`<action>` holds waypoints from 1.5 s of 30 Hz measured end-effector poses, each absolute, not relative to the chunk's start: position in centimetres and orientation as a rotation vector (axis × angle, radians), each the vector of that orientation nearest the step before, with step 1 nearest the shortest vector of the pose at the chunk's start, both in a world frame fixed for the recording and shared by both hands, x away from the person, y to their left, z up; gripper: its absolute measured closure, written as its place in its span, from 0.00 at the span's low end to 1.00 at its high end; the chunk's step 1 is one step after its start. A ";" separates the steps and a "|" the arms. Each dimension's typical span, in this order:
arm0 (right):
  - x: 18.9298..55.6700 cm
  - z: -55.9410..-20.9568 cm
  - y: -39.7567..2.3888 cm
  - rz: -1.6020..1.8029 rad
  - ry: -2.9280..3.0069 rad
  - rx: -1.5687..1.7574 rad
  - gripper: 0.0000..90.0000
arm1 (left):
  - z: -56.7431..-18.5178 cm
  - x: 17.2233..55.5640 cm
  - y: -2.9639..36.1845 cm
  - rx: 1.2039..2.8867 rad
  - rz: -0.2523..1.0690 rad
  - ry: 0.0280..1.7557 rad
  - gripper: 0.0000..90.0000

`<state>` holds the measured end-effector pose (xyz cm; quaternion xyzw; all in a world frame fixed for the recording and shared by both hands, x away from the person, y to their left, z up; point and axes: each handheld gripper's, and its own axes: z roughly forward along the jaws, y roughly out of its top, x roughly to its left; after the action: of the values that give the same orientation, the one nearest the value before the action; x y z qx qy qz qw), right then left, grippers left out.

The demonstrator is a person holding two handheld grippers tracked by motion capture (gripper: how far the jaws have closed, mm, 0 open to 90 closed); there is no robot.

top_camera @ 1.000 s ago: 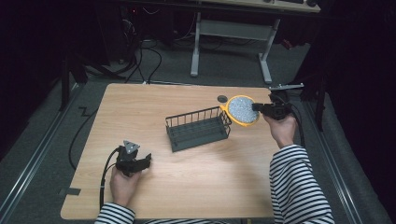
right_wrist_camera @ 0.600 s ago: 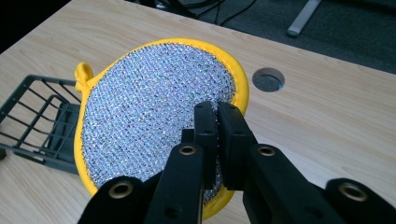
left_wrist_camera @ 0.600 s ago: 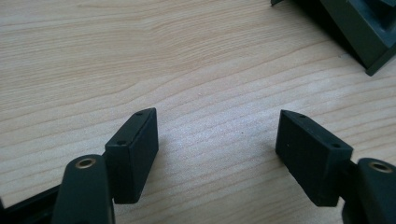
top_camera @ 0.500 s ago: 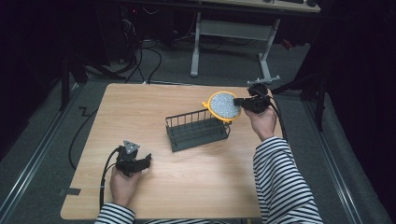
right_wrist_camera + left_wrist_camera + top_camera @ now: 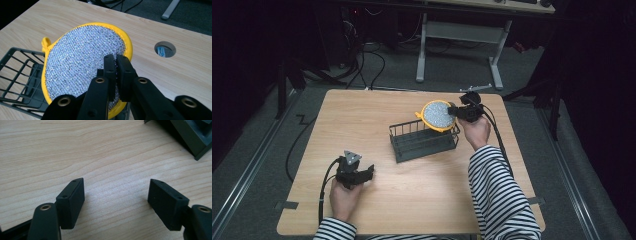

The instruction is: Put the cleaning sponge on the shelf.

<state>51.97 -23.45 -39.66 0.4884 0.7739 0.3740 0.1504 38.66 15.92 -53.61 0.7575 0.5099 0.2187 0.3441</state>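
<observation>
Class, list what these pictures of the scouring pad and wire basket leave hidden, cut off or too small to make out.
- Scouring pad: its underside is turned from the camera in the right gripper view; the right hand-held gripper covers part of its edge.
- Wire basket: cut off by the left and bottom edges there.
- Basket floor: too small in the high view to tell if anything lies inside.
- Table hole: contents unclear.

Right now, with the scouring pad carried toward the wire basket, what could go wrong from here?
1. The right tongs pinch the round scouring pad only near its yellow rim, so it may twist or slip out.
2. The pad hangs over the wire basket's far corner; released here, it could catch on the rim or land outside.
3. The left tongs rest open on the table, so nothing steadies the basket if bumped.
</observation>
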 end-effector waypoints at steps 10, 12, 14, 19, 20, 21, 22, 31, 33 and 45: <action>52.1 -40.6 -22.3 1.063 2.247 1.363 0.96 | -53.6 38.6 15.9 1.967 0.567 1.324 0.34; 52.0 -40.8 -22.3 1.066 2.246 1.363 0.96 | -53.6 38.7 15.9 1.967 0.566 1.324 0.34; 51.9 -41.0 -22.5 1.065 2.250 1.354 0.96 | -53.6 38.6 15.9 1.967 0.568 1.324 0.34; 51.6 -41.3 -22.7 1.064 2.264 1.338 0.96 | -53.6 38.6 15.9 1.968 0.569 1.324 0.34; 51.5 -41.3 -22.7 1.060 2.267 1.334 0.96 | -53.6 38.6 15.9 1.968 0.569 1.324 0.34; 51.4 -41.3 -22.7 1.059 2.271 1.327 0.97 | -53.6 38.6 15.9 1.971 0.566 1.323 0.34; 51.4 -41.4 -22.8 1.061 2.277 1.321 0.97 | -53.6 38.6 15.9 1.971 0.568 1.324 0.34; 50.8 -41.8 -22.8 1.051 2.316 1.309 0.97 | -53.6 38.6 15.9 1.971 0.572 1.323 0.34; 50.7 -42.0 -22.8 1.047 2.323 1.312 0.97 | -53.6 38.6 15.9 1.971 0.572 1.323 0.34; 50.2 -43.0 -23.0 1.021 2.357 1.318 0.97 | -53.6 38.6 15.9 1.972 0.573 1.323 0.34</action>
<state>50.25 -22.98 -42.97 0.4530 0.8098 0.3507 0.1270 38.64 15.87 -53.61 0.7585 0.5088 0.2202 0.3424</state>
